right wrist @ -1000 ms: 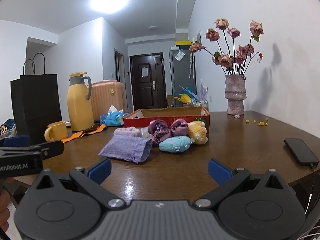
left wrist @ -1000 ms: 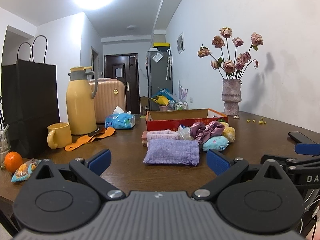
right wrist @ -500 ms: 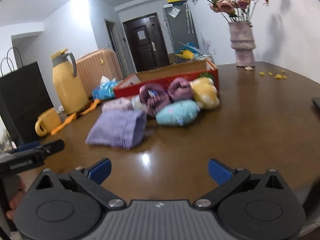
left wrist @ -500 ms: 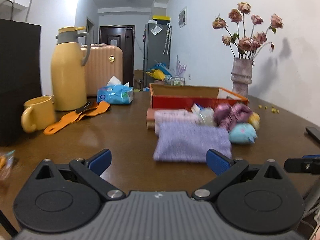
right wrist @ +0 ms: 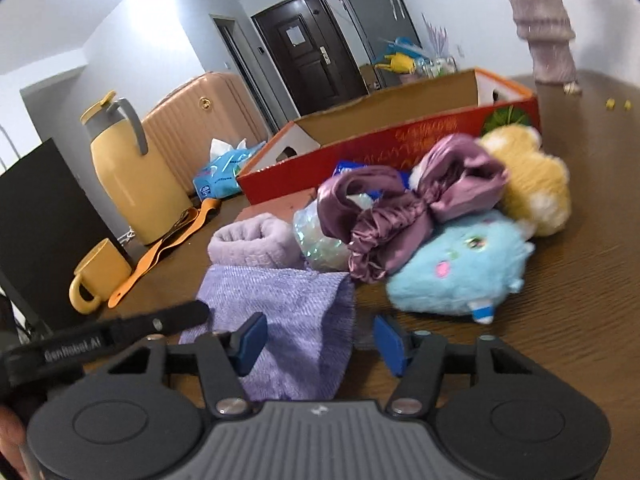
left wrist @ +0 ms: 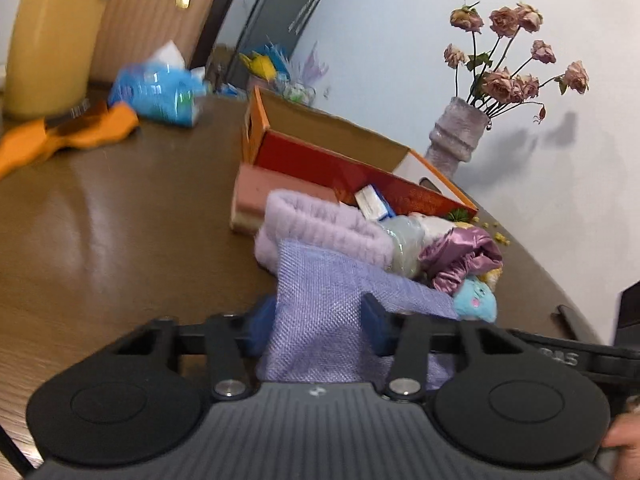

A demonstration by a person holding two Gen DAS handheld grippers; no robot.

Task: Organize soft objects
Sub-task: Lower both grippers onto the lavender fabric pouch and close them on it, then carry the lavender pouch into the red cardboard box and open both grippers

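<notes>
A purple woven pouch point(left wrist: 320, 280) point(right wrist: 288, 304) lies flat on the brown table point(left wrist: 120, 220). My left gripper point(left wrist: 318, 322) straddles its near left part, jaws closing, the cloth filling the gap between the blue pads. My right gripper point(right wrist: 320, 342) straddles its near right corner, jaws closing too, with a gap left at the right pad. Behind the pouch lie a lilac fluffy band point(right wrist: 252, 240), a mauve satin scrunchie point(right wrist: 400, 208), a blue plush point(right wrist: 460, 268) and a yellow plush point(right wrist: 532, 184). An open red box point(right wrist: 400, 136) stands behind them.
A yellow jug point(right wrist: 132, 176), a yellow mug point(right wrist: 96, 276), an orange strap point(right wrist: 168, 240) and a black bag point(right wrist: 44, 208) stand at the left. A blue tissue pack point(left wrist: 160, 92) lies at the back and a vase of dried roses point(left wrist: 456, 136) beyond the box.
Both grippers have come forward and down across the table to the purple pouch and rolled a little. Their jaws, wide before, now stand much narrower around the cloth.
</notes>
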